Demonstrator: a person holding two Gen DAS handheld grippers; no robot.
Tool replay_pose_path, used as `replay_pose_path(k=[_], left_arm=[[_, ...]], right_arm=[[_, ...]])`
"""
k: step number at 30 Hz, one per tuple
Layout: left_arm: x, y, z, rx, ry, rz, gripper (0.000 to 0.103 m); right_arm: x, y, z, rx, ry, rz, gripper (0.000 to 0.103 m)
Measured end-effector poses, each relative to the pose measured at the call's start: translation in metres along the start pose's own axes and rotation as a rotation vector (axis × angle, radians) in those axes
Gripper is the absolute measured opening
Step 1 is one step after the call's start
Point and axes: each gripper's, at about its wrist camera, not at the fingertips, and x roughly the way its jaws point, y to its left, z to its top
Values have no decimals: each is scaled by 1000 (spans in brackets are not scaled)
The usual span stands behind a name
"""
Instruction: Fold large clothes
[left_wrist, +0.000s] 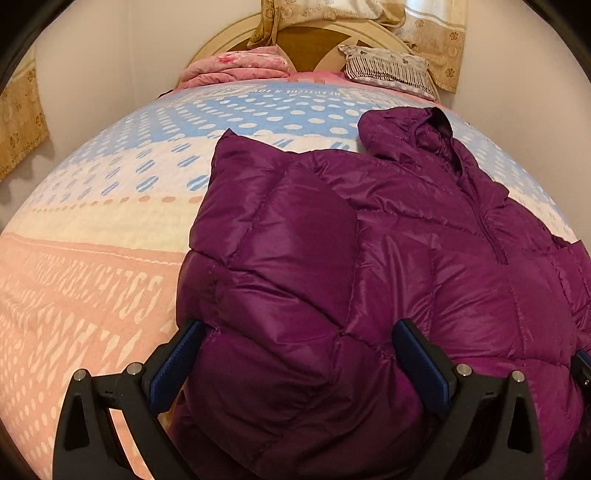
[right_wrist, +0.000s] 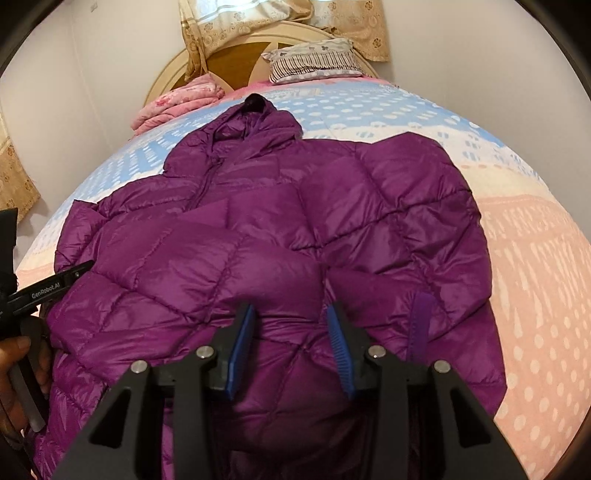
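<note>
A: Where's the purple jacket (right_wrist: 280, 229)?
B: Spread on the bed (left_wrist: 92, 266), hem nearest. Bare bedspread lies beyond both side edges.
A: Grippers?
B: Left gripper (left_wrist: 295, 354) gapes around a padded fold; right gripper (right_wrist: 291, 343) narrower, pads straddling fabric, unclamped.

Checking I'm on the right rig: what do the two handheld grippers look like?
Both match: the left gripper and right gripper have matte black angular finger frames, round silver pivot pins and ribbed blue pads. White "GenRobot.AI" lettering marks the left gripper's side in the right wrist view.
</note>
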Motion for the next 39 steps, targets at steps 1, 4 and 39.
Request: replay_pose_path(k=[1,4,39], left_arm=[[1,-2,0,4,1,5,102],[1,-2,-1,4,-1,9,102],[-39,24,52,-15,-158,31,102]], right_arm=[[0,0,0,-2,-1,-3,43],[1,1,-1,-6,-2,-8,43],[-39,-26,58,26,-148,-69,44]])
